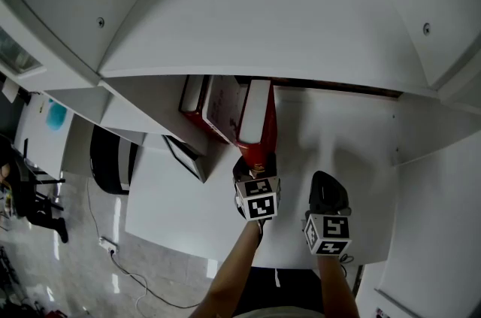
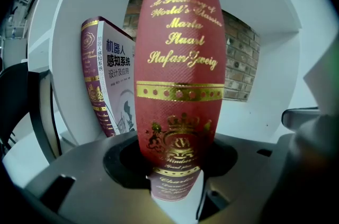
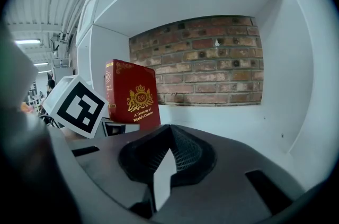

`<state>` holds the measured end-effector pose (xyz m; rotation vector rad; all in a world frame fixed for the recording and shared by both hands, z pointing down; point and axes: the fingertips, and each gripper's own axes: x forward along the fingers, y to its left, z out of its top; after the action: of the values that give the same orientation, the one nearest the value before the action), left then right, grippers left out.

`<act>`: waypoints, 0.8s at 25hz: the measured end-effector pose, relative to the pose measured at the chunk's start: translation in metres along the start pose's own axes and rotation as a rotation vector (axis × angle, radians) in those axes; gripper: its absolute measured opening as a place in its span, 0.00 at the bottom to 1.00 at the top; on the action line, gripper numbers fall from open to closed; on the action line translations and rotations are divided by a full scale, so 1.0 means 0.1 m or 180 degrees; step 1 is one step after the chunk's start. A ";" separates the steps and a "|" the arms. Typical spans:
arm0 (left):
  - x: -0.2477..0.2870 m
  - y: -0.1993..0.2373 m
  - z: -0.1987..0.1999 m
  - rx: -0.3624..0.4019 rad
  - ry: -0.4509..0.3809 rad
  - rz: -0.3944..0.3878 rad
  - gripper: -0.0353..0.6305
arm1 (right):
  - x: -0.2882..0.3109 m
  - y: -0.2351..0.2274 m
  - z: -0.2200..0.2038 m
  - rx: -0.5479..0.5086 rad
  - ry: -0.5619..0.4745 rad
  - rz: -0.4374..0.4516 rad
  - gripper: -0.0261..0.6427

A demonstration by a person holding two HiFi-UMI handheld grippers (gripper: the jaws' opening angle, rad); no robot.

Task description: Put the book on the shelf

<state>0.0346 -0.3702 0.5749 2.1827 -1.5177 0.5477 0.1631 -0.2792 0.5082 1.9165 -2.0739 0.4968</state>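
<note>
A dark red book with gold lettering point(image 2: 180, 74) stands upright on the white shelf board point(image 1: 338, 136), its spine facing me. My left gripper point(image 2: 177, 186) is shut on the foot of that spine, and the head view shows it point(image 1: 254, 168) right at the book's near end point(image 1: 258, 147). To the book's left, two other books point(image 2: 108, 80) lean against the compartment's side wall. My right gripper point(image 1: 325, 181) hovers to the right over the bare board. Its jaws point(image 3: 164, 167) are shut with nothing between them, and the red book point(image 3: 132, 93) appears to their left.
A brick back wall point(image 3: 212, 59) closes the compartment. A small dark-framed panel point(image 1: 186, 156) sits at the shelf's left edge. A white upright point(image 1: 421, 159) bounds the right side. Below left are a floor with cables point(image 1: 113, 264) and a dark chair point(image 1: 34, 196).
</note>
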 end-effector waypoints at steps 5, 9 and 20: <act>-0.06 0.02 0.05 0.0244 -0.0039 0.0084 0.42 | 0.04 0.03 -0.01 0.0035 0.0011 -0.0010 0.06; 0.01 -0.02 -0.19 0.0135 0.0020 0.0072 0.42 | 0.03 0.04 -0.01 0.0036 0.0012 0.0008 0.06; 0.06 -0.05 -0.28 0.0180 0.0043 0.0109 0.42 | 0.02 -0.03 -0.05 0.0071 0.0024 -0.0046 0.06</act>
<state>0.0392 -0.3580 0.6005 2.1940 -1.5531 0.6224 0.1654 -0.2788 0.5133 1.9376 -2.0569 0.5252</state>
